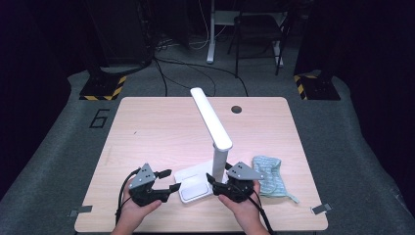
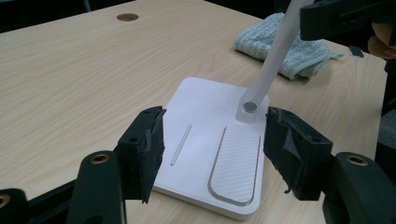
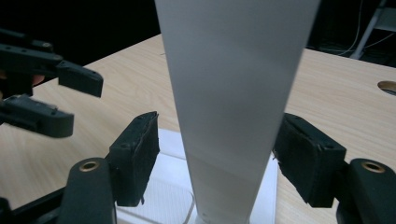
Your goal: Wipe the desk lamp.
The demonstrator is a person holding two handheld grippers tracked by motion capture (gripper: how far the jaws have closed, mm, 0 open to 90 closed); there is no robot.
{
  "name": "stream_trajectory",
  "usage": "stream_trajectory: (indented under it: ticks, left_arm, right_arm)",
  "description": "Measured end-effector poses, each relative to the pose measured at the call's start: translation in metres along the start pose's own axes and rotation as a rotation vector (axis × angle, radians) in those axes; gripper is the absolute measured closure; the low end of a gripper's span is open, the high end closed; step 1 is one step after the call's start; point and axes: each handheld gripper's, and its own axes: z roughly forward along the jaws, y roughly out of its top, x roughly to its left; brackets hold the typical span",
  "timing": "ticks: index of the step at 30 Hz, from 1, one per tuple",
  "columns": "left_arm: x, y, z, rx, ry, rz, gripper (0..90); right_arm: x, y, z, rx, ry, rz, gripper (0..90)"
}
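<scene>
Both hands low in frame. Left gripper point(image 1: 172, 179), jaws apart, straddles the lamp base point(image 2: 210, 154), likely steadying it. Right gripper point(image 3: 215, 158), jaws apart, brackets the lamp stem point(image 3: 233, 102) without touching. Grey cloth point(image 1: 269, 176) lies right of centre; lamp head point(image 1: 210, 117) angles upward beyond.

White lamp stem point(image 3: 233, 107) upright between parted black jaws; left gripper point(image 3: 65, 100) beyond, over wooden table point(image 3: 336, 98)

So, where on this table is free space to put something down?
Free: the far half of the table, between the cable hole and the left edge. Crowded: the near middle, where the lamp, its base, both claws and the cloth sit.
</scene>
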Motion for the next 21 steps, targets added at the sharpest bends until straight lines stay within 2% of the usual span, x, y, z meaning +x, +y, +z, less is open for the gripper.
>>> stream_trajectory:
  ticks: [4, 7, 9, 11, 16, 19, 20, 21]
  left_arm:
    - [0.001, 0.0, 0.0, 0.004, -0.006, 0.003, 38.3]
    - [0.001, -0.001, 0.0, -0.003, -0.004, -0.01, 38.2]
    - [0.002, -0.001, -0.002, 0.007, -0.01, -0.008, 38.2]
    - [0.001, -0.001, -0.001, 0.004, -0.007, -0.011, 38.2]
    - [0.0, 0.0, -0.001, 0.006, -0.002, -0.003, 38.2]
    - [0.001, -0.001, 0.0, 0.002, 0.003, -0.002, 38.2]
    - [0.001, -0.001, 0.0, 0.002, 0.005, -0.002, 38.2]
    - [0.001, -0.001, -0.001, 0.013, -0.004, 0.004, 38.2]
  right_arm:
    - [0.002, 0.003, 0.007, 0.0, -0.026, -0.005, 31.8]
    - [0.0, 0.003, 0.009, 0.004, -0.057, 0.001, 32.2]
    - [-0.005, 0.003, 0.008, 0.001, -0.076, 0.003, 30.8]
    - [-0.008, 0.003, 0.007, 0.005, -0.067, 0.011, 30.8]
    - [-0.017, 0.0, 0.0, -0.006, -0.095, 0.015, 30.9]
    - [-0.022, -0.003, -0.004, -0.01, -0.12, 0.05, 31.3]
    - [-0.024, -0.003, -0.005, -0.013, -0.123, 0.059, 34.3]
    - [-0.027, -0.004, -0.007, -0.025, -0.103, 0.063, 43.3]
